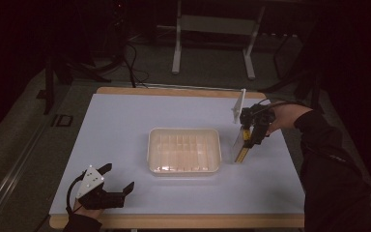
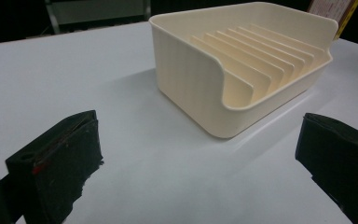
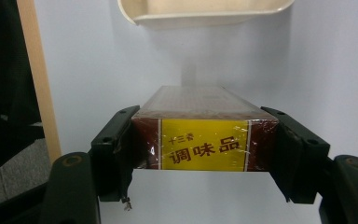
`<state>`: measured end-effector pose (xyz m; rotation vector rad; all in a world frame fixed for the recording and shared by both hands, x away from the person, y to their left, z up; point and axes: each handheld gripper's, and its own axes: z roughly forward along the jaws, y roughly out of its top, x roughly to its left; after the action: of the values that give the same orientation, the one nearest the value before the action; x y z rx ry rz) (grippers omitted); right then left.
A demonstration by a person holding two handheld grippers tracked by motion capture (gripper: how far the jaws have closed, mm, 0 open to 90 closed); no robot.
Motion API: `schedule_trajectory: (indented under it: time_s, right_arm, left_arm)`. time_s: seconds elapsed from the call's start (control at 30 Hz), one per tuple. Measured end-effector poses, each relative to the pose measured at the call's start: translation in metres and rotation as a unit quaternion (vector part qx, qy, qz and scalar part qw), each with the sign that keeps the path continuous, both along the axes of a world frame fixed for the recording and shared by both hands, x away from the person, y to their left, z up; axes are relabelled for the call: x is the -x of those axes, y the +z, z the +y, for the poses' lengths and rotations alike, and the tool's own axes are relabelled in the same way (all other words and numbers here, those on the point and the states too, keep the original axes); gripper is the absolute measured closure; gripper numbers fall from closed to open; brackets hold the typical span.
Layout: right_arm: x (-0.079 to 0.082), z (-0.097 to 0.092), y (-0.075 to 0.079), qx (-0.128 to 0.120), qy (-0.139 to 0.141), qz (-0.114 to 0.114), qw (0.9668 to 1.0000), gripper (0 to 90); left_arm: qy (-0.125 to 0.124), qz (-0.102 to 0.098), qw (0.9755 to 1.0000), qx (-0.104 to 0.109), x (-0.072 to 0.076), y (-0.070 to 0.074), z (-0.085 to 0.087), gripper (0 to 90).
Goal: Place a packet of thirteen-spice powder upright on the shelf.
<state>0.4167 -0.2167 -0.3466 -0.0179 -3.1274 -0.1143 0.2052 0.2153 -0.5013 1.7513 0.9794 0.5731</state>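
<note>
Right gripper [image 1: 248,143] is clamping a rectangular seasoning box [image 3: 204,135] between its two black jaws; in the right gripper view both pads are pressing flat against the box's narrow sides, and the yellow label with red characters is facing the camera. In the high view the box [image 1: 240,149] is standing almost upright, slightly tilted, at the right side of the table, just beside the right wall of the tray and apart from it. Whether its lower end is touching the table cannot be told.

Listed from largest to smallest, the scene is presenting as follows:

1. White table [image 1: 125,125], with a wooden edge along its near and far sides.
2. Cream plastic tray [image 1: 184,150], sitting near the middle of the table. Upright divider ribs are running across its interior, and one wall is dipping low in the left gripper view [image 2: 186,70].
3. Seasoning box, held at the right as described, its top end gripped and its length hanging downward.
4. Left gripper [image 1: 118,178], resting at the near left corner of the table with its jaws spread wide and nothing between them, pointing toward the tray and well apart from it.
</note>
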Motion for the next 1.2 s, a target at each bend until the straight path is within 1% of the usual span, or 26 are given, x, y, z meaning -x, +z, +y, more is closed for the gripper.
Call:
schedule_trajectory:
  time_s: [0.03,0.1,0.17,0.2,0.23,0.27,0.43,0.47,0.53,0.6,0.63,0.7,0.73,0.77,0.8,0.9,1.0,1.03,1.07,1.2]
  right_arm:
    - [0.000,0.000,0.000,0.000,0.000,0.000,1.0000,32.0]
    - [0.003,0.002,0.009,0.001,0.000,-0.003,1.0000,32.0]
    - [0.003,0.002,0.011,0.003,-0.002,-0.003,1.0000,32.0]
    - [0.004,0.003,0.016,0.003,-0.003,-0.004,1.0000,32.0]
    - [0.006,0.005,0.023,0.001,-0.003,-0.007,1.0000,32.0]
    - [0.007,0.006,0.027,-0.001,-0.002,-0.008,1.0000,32.0]
    - [0.011,0.011,0.042,-0.005,0.000,-0.014,0.9999,32.0]
    - [0.011,0.011,0.042,-0.005,0.000,-0.014,0.9999,32.0]
    - [0.012,0.014,0.050,-0.009,0.002,-0.017,0.9998,32.0]
    - [0.013,0.017,0.054,-0.019,0.007,-0.019,0.9996,32.0]
    - [0.013,0.017,0.054,-0.019,0.007,-0.019,0.9996,32.0]
    - [0.016,0.022,0.061,-0.032,0.012,-0.019,0.9992,32.0]
    - [0.018,0.024,0.062,-0.037,0.016,-0.019,0.9990,32.0]
    - [0.018,0.024,0.062,-0.037,0.016,-0.019,0.9990,32.0]
    - [0.020,0.028,0.064,-0.040,0.021,-0.021,0.9988,32.0]
    - [0.022,0.033,0.065,-0.043,0.026,-0.020,0.9985,32.0]
    - [0.022,0.041,0.064,-0.065,0.030,-0.009,0.9974,32.0]
    - [0.022,0.041,0.064,-0.065,0.030,-0.009,0.9974,32.0]
    - [0.023,0.046,0.064,-0.076,0.034,-0.006,0.9965,32.0]
    - [0.026,0.055,0.060,-0.090,0.047,-0.006,0.9948,32.0]
  left_arm:
    - [0.000,0.000,1.0000,0.000,0.000,0.000,0.000,0.4]
    - [-0.002,0.000,1.0000,-0.001,0.000,0.000,0.000,0.4]
    - [-0.003,0.001,1.0000,-0.002,0.000,0.000,-0.001,0.4]
    - [-0.003,0.001,1.0000,-0.002,0.000,0.000,-0.001,0.4]
    - [-0.003,0.001,1.0000,-0.002,0.000,0.000,-0.001,0.4]
    - [-0.003,0.001,1.0000,-0.002,0.000,0.000,-0.001,0.4]
    - [-0.003,0.000,1.0000,-0.002,0.000,0.000,-0.001,0.4]
    - [-0.003,0.000,1.0000,-0.002,0.000,0.000,-0.001,0.4]
    - [-0.005,0.001,1.0000,0.000,0.000,0.000,-0.001,0.4]
    - [-0.008,-0.001,1.0000,0.004,0.000,0.000,-0.001,0.4]
    - [-0.009,-0.003,0.9999,0.005,0.000,0.000,-0.002,0.4]
    - [-0.011,-0.003,0.9999,-0.001,0.000,0.000,-0.002,0.4]
    - [-0.011,-0.003,0.9999,-0.001,0.000,0.000,-0.002,0.4]
    - [-0.011,-0.003,0.9999,-0.002,0.000,0.000,-0.003,0.4]
    - [-0.010,-0.001,0.9999,-0.005,0.000,0.000,-0.003,0.4]
    - [-0.009,0.001,1.0000,-0.004,0.000,0.000,-0.002,0.4]
    - [-0.012,0.002,0.9999,-0.005,0.000,-0.001,-0.003,0.4]
    - [-0.012,0.002,0.9999,-0.005,0.000,-0.001,-0.003,0.4]
    - [-0.012,0.002,0.9999,-0.005,0.000,-0.001,-0.003,0.4]
    - [-0.011,0.002,0.9999,-0.004,0.000,-0.001,-0.003,0.4]
